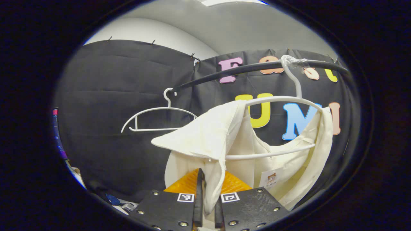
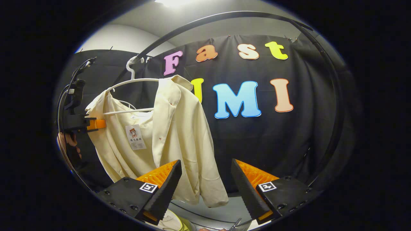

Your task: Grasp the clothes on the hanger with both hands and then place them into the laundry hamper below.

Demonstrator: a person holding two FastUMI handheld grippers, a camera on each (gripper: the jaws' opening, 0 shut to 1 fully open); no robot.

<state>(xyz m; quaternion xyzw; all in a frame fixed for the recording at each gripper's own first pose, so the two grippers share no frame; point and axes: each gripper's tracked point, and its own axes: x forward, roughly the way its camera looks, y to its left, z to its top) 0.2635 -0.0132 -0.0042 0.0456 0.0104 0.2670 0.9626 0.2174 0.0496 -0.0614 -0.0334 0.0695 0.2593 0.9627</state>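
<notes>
A cream shirt [image 1: 205,134] hangs on a white hanger [image 1: 282,99] hooked over a black rail [image 1: 244,69]. My left gripper [image 1: 208,195] is shut on a fold of the shirt's shoulder, and the cloth runs down between its two fingers. In the right gripper view the same shirt [image 2: 179,134] hangs left of centre on its hanger [image 2: 135,81], with the left gripper [image 2: 98,124] clamped on its far-left shoulder. My right gripper [image 2: 205,183] stands open in front of the shirt's lower sleeve, holding nothing.
An empty white hanger [image 1: 154,129] hangs further left on the rail. The rail [image 2: 330,96] curves round and down on the right. A hand [image 2: 65,141] holds the left gripper. Something pale [image 2: 173,223] lies at the bottom edge.
</notes>
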